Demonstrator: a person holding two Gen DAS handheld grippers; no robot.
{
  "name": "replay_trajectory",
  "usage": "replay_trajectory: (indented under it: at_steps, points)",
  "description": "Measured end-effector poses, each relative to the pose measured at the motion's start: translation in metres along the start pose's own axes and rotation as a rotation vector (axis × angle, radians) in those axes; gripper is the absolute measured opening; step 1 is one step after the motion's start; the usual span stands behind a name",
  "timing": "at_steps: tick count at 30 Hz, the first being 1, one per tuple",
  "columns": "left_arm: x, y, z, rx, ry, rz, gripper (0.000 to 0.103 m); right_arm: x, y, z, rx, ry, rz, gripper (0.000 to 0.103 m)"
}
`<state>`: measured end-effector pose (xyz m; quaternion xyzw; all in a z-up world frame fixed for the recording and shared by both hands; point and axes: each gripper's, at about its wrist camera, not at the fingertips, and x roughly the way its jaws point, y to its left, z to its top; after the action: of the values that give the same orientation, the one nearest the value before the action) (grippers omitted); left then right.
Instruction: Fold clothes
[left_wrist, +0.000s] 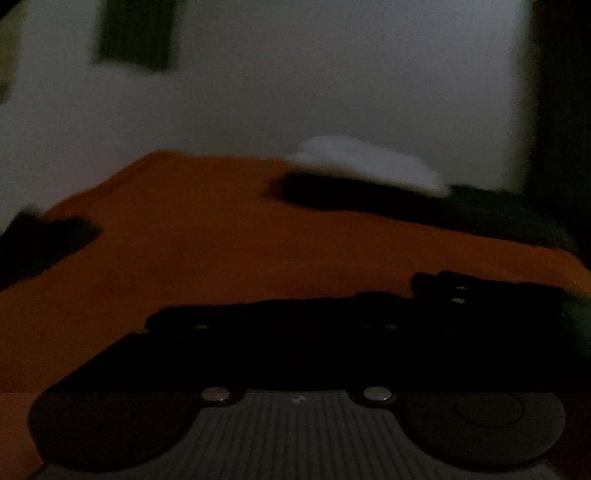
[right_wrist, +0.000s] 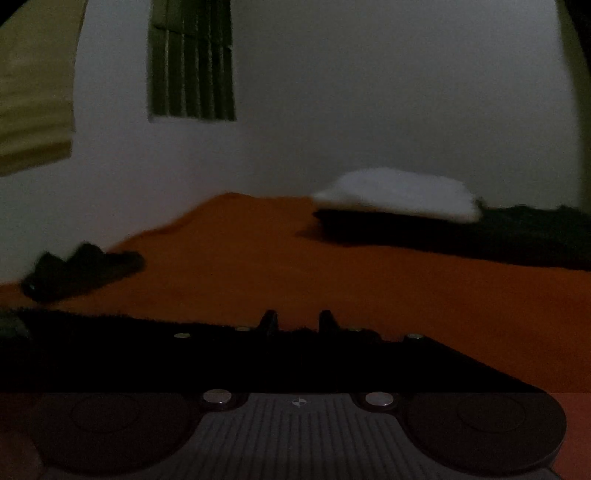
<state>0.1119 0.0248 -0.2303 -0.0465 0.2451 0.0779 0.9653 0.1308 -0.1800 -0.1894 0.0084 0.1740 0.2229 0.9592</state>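
Your right gripper (right_wrist: 298, 320) shows two dark fingers (right_wrist: 269, 320) standing close together with a narrow gap, poking up just past a dark garment (right_wrist: 110, 325) that lies under and to the left of them. In this dim light you cannot tell whether any cloth is caught between them. Your left gripper (left_wrist: 332, 314) is lost against the same black cloth (left_wrist: 295, 314); its fingers do not stand out, so you cannot tell how wide they are or whether they hold anything.

You look to be at the start of a fold, both grippers low at the near hem of the dark garment on the orange bed (right_wrist: 295, 266). The next move calls for a sure pinch on that near edge with each set of fingers, then a lift and carry forward over the cloth.

Ahead of the fingers the bed is bare and open. Further ahead and to the right sits a white folded piece (right_wrist: 399, 195) on a dark stack (right_wrist: 461, 236), near the wall (right_wrist: 369, 92); keep short of it. Ahead to the left lies a small dark item (right_wrist: 81, 273) near the bed's left edge, well apart from your fingers.
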Motion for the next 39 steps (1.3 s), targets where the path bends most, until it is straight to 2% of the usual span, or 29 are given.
replay_trajectory:
  at_steps: [1,3,4,5,7,9,11,14,16,17,20,22,24,27,29,33,36,39]
  points:
    - [0.013,-0.001,-0.003,-0.023,0.011,0.026,0.067,0.014,0.000,-0.002,0.012,0.011,-0.016,0.019]
    - [0.030,0.005,-0.010,-0.041,0.018,0.028,0.082,0.037,-0.010,-0.007,0.070,0.055,-0.030,0.039]
    - [0.031,0.005,-0.013,-0.031,0.009,0.036,0.092,0.045,-0.017,-0.011,0.101,0.078,-0.033,0.043]
    - [0.037,0.007,-0.017,-0.016,0.007,0.054,0.097,0.051,-0.022,-0.016,0.106,0.090,-0.044,0.045]
    - [0.047,0.011,-0.024,0.004,0.010,0.084,0.098,0.062,-0.030,-0.026,0.076,0.113,-0.092,0.047]
    - [0.052,0.019,-0.023,-0.039,0.025,0.077,0.099,0.066,-0.044,-0.032,0.112,0.143,-0.107,0.048]
    - [0.057,0.027,-0.021,-0.042,0.010,0.110,0.099,0.065,-0.063,-0.035,0.155,0.142,-0.113,0.047]
    - [0.073,0.057,-0.020,-0.120,0.063,0.152,0.100,0.068,-0.078,-0.037,0.085,0.145,-0.177,0.047]
    - [0.080,0.076,-0.019,-0.215,0.085,0.122,0.100,0.074,-0.096,-0.039,0.178,0.168,-0.184,0.047]
    - [0.082,0.076,-0.018,-0.193,0.085,0.125,0.100,0.077,-0.101,-0.038,0.206,0.177,-0.175,0.047]
    - [0.076,0.070,-0.014,-0.127,0.090,0.139,0.097,0.078,-0.094,-0.032,0.165,0.186,-0.192,0.047]
    - [0.068,0.078,-0.006,-0.108,0.082,0.135,0.093,0.063,-0.088,-0.027,0.138,0.176,-0.207,0.047]
    - [0.041,0.082,0.001,-0.099,0.057,0.109,0.092,0.036,-0.083,-0.017,0.110,0.136,-0.207,0.047]
    - [-0.008,0.083,0.003,-0.093,0.043,-0.006,0.094,-0.011,-0.062,-0.007,0.089,0.114,-0.149,0.049]
    - [-0.036,0.076,-0.008,-0.059,0.074,-0.076,0.094,-0.040,-0.043,-0.013,0.106,0.133,-0.099,0.049]
    - [-0.075,0.063,-0.049,0.054,0.164,-0.153,0.094,-0.086,-0.005,-0.040,0.087,0.182,-0.046,0.049]
    - [-0.084,0.067,-0.079,0.149,0.258,-0.157,0.085,-0.101,0.006,-0.065,0.058,0.292,0.023,0.049]
    - [-0.082,0.086,-0.096,0.144,0.314,-0.132,0.085,-0.115,0.004,-0.088,-0.014,0.347,-0.003,0.046]
